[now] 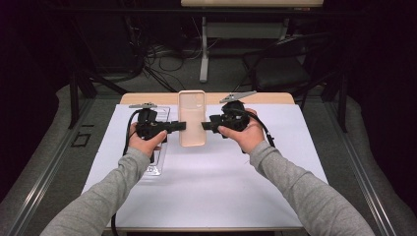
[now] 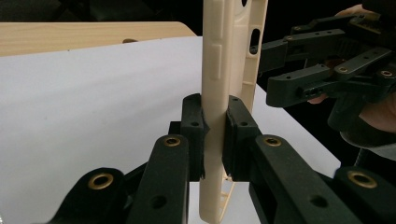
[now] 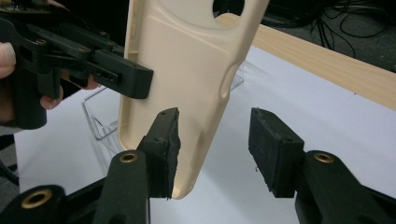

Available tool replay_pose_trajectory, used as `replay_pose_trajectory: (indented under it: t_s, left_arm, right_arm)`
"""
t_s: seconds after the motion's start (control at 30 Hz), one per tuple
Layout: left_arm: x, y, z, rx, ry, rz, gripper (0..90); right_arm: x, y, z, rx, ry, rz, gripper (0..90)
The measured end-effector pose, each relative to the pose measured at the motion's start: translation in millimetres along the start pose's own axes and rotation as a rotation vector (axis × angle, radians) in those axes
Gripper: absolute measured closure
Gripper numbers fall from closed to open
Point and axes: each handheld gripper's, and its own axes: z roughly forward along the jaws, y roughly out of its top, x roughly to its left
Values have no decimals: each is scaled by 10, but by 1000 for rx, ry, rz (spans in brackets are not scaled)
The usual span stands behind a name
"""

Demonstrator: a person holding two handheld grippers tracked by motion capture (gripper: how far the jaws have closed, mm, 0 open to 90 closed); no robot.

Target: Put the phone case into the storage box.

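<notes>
Cream phone case (image 1: 192, 118) is held above the white mat (image 1: 211, 187) at centre, long axis running 12 to 6. Left gripper (image 1: 180, 126), at its 9 o'clock, is clamped on that edge. Right gripper (image 1: 207, 125), at 3 o'clock, stands part open, pads not pressing. Clear tray (image 1: 156, 162) lies at left. Judged step: handover. Next: right jaws close on the free edge before the left releases.

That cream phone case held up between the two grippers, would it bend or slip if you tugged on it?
The phone case is a thin open shell, so it probably flexes and twists easily. The left gripper pinches only its edge wall, so a hard tug might pull it free. It looks light: that one-sided pinch holds it above the table.
</notes>
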Motion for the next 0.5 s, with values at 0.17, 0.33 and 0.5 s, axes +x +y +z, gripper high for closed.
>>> replay_pose_trajectory:
  t_s: [0.17,0.33,0.5]
  left_arm:
    - [-4,0,3,0,-1,2,811]
    - [-8,3,10,-1,-2,3,811]
    - [-16,0,17,-1,-5,1,811]
  right_arm:
    - [-29,-33,-11,-15,-6,16,532]
    - [-12,-41,-26,-10,8,25,546]
    - [6,-47,-13,-11,8,25,546]
